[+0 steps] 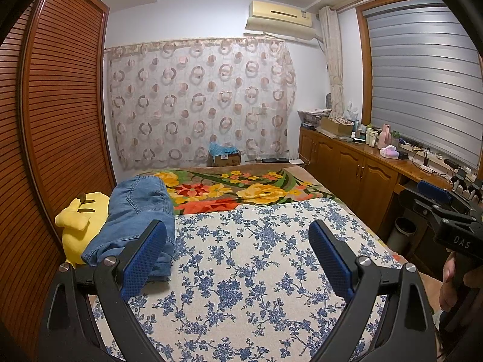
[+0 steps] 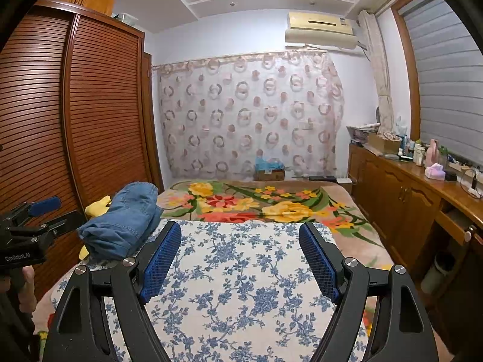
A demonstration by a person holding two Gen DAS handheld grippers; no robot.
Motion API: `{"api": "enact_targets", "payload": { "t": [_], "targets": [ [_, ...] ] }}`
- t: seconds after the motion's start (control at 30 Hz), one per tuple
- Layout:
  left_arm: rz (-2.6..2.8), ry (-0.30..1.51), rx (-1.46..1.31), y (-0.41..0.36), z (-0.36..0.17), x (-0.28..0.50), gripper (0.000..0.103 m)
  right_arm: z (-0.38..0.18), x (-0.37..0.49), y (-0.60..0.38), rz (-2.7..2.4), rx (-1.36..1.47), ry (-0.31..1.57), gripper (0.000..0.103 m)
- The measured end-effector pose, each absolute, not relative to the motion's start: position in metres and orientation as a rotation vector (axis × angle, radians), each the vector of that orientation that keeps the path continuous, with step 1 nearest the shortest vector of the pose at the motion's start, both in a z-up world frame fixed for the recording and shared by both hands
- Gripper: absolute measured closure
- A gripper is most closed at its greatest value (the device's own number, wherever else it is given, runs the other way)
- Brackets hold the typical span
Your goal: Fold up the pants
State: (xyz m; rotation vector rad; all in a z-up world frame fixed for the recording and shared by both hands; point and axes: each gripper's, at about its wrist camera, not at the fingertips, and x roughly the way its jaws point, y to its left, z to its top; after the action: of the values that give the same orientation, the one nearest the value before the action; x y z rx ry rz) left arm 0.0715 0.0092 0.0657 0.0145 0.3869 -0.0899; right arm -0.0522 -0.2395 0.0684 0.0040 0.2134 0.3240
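Blue denim pants (image 1: 137, 220) lie bunched in a heap at the bed's left side, partly over a yellow plush toy (image 1: 79, 220). In the right wrist view the pants (image 2: 123, 220) sit left of and beyond the fingers. My left gripper (image 1: 238, 232) hovers open over the blue-flowered white cloth (image 1: 241, 265), its left finger just in front of the pants' near end, nothing between the pads. My right gripper (image 2: 240, 232) is open too, above the same cloth (image 2: 235, 286), with nothing held. Each gripper shows at the edge of the other's view.
A flower-patterned blanket (image 1: 241, 190) covers the far half of the bed. A slatted wooden wardrobe (image 1: 60, 120) stands close on the left. A wooden cabinet (image 1: 362, 163) with bottles and boxes runs along the right under the window. A small bin (image 1: 401, 232) stands by the bed.
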Motion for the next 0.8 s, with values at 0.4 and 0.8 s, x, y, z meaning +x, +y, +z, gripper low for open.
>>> {"api": "enact_targets", "payload": {
  "t": [0.4,0.8],
  "targets": [
    [-0.089,0.387,0.013,0.0091,0.0656,0.0706,0.007,0.0677,-0.0523,-0.2398,0.324,0.003,0.212,0.021],
    [-0.090,0.387,0.013,0.0104,0.0648,0.0710,0.007,0.0673,-0.0525,-0.2388,0.324,0.003,0.213,0.021]
  ]
}}
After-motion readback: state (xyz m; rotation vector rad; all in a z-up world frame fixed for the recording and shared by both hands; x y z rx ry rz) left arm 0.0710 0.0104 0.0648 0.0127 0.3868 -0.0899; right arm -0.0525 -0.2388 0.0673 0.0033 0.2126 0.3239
